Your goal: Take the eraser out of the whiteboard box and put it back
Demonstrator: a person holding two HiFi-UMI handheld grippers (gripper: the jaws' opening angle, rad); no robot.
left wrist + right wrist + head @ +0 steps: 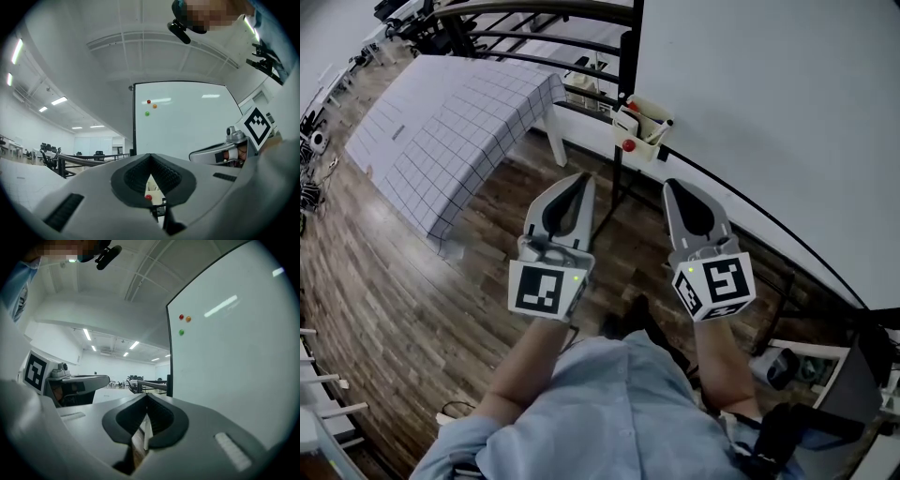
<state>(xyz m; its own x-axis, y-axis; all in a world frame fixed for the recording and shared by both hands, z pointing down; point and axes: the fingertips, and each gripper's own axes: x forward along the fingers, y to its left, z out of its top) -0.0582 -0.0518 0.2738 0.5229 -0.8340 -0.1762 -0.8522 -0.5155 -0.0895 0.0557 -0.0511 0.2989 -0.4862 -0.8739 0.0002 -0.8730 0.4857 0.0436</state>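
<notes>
Two grippers are pointing side by side towards the lower corner of a whiteboard, each held out by a forearm of the person in a light blue shirt. The left gripper is showing its jaws pressed together at the tips with nothing between them, and the right gripper is likewise closed and empty; each gripper view is showing only a narrow slit behind the touching tips. The whiteboard box is hanging at the bottom corner of the board, beyond the two grippers and roughly between their lines, well apart from both. Pale things and a dark pen-like thing are standing in it, but they are too small to tell which, if any, is the eraser. A small red round thing is sitting just beneath the box on its left side. Three small magnets, red, orange and green, are sticking high on the board. A surface covered with a grid-patterned cloth is standing to the left on the wooden floor.
</notes>
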